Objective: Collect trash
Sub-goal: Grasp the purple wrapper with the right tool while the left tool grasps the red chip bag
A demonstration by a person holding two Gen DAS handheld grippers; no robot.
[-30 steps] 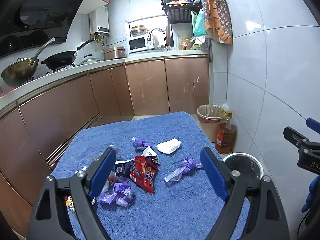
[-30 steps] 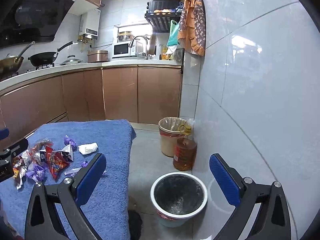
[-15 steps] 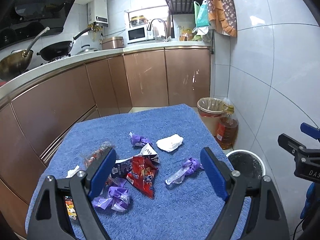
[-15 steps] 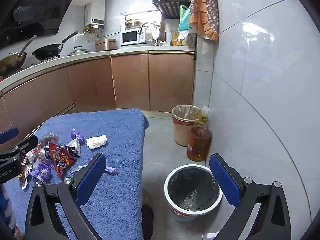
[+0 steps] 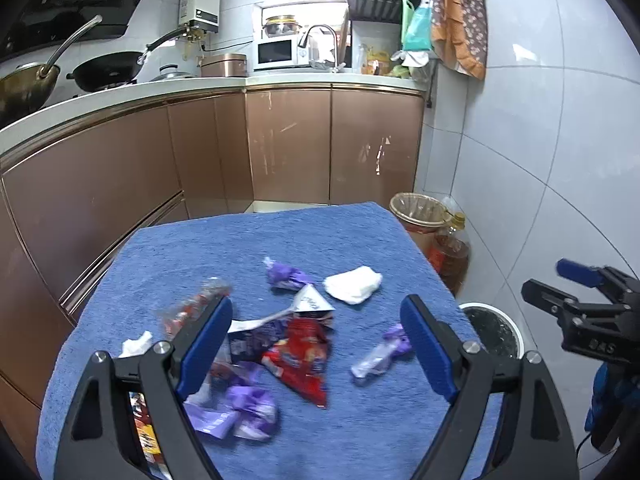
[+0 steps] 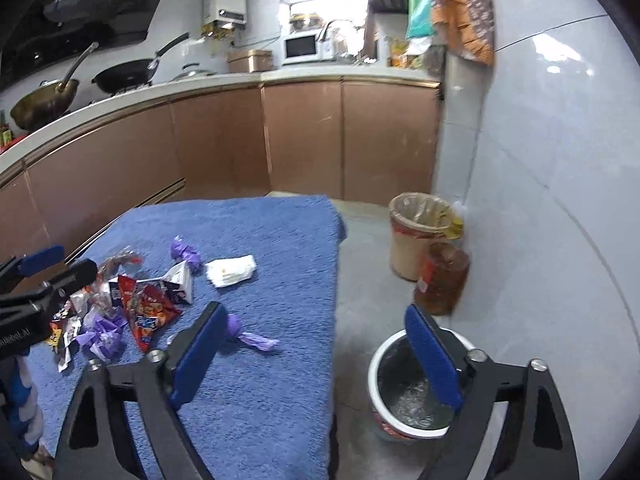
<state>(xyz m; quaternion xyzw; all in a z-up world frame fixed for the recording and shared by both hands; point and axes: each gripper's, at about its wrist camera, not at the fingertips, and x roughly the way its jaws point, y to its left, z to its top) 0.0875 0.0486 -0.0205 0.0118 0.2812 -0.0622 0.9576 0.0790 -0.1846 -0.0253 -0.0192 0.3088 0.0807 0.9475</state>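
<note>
Trash, scattered lot, on your blue towel-covered table: a red snack wrapper lies near the middle of the heap, with a silver-lined torn packet touching it at 12 o'clock and a crumpled purple wrapper at its 7 o'clock. A second purple wrapper sits further back at 12 o'clock of the heap, and a white crumpled tissue lies just beside it at 3 o'clock. A clear sleeve with a purple twisted end lies apart from the heap at its 3 o'clock, near the table's right edge. A clear wrapper with red print and a small white scrap sit at the heap's 9 o'clock, partly behind your left finger. Your left gripper hovers over the heap with its blue pads spread wide, nothing between them. Your right gripper is likewise spread wide and empty, straddling the table's right edge; its left pad overlaps the purple-ended sleeve in view, though contact cannot be told. On the floor at 3 o'clock of the table stands a white-rimmed bin with a dark liner, and beyond it at 12 o'clock an amber oil bottle touching a lined wastebasket. Background: brown cabinets, counter with microwave and two woks.
</note>
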